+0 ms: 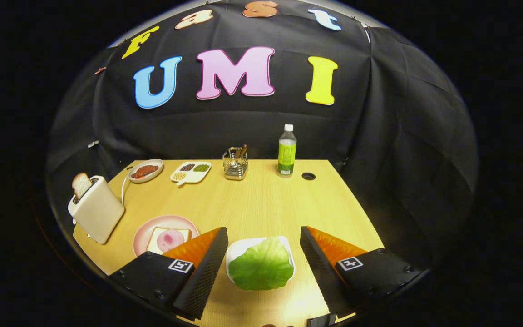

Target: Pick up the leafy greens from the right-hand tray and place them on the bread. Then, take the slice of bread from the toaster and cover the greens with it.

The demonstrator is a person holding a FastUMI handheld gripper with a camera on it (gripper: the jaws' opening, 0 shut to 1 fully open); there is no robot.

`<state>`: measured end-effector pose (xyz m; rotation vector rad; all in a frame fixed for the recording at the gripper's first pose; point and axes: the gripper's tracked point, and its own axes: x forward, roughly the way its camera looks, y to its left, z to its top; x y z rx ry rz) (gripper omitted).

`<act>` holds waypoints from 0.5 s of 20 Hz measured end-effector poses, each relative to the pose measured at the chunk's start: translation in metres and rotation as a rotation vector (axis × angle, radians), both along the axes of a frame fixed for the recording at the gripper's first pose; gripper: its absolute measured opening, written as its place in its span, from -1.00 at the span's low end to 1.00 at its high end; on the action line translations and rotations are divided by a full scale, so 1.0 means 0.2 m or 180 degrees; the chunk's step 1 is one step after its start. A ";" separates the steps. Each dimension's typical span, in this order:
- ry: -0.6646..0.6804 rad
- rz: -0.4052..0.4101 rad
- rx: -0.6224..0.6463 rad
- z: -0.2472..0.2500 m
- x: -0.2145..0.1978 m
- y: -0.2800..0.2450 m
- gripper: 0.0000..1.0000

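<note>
A green lettuce leaf (261, 265) lies on a small white tray (236, 247), directly between my two fingers. My gripper (263, 234) is open, its fingers standing wide on either side of the tray without touching the leaf. To the left, just beyond my left finger, a slice of bread with a pink round of ham (169, 239) rests on a pink plate (142, 234). Farther left stands a cream toaster (99, 210) with a slice of bread (81, 184) sticking up out of its slot.
Along the back of the wooden table (261, 204) sit a bowl of red food (145, 171), a white divided dish of grains (191, 171), a wire utensil holder (235, 164) and a green-labelled bottle (287, 152). A cable hole (308, 176) lies right of the bottle.
</note>
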<state>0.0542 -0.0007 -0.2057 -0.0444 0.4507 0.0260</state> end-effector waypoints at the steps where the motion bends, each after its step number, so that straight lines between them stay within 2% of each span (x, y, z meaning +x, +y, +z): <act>1: 0.0062 0.0007 -0.0015 -0.05 0.01 0.00 0.98; 5: 0.0315 0.0019 -0.0020 -0.27 0.06 0.00 0.98; 10: 0.0655 -0.0151 0.0008 -0.52 0.13 -0.07 0.98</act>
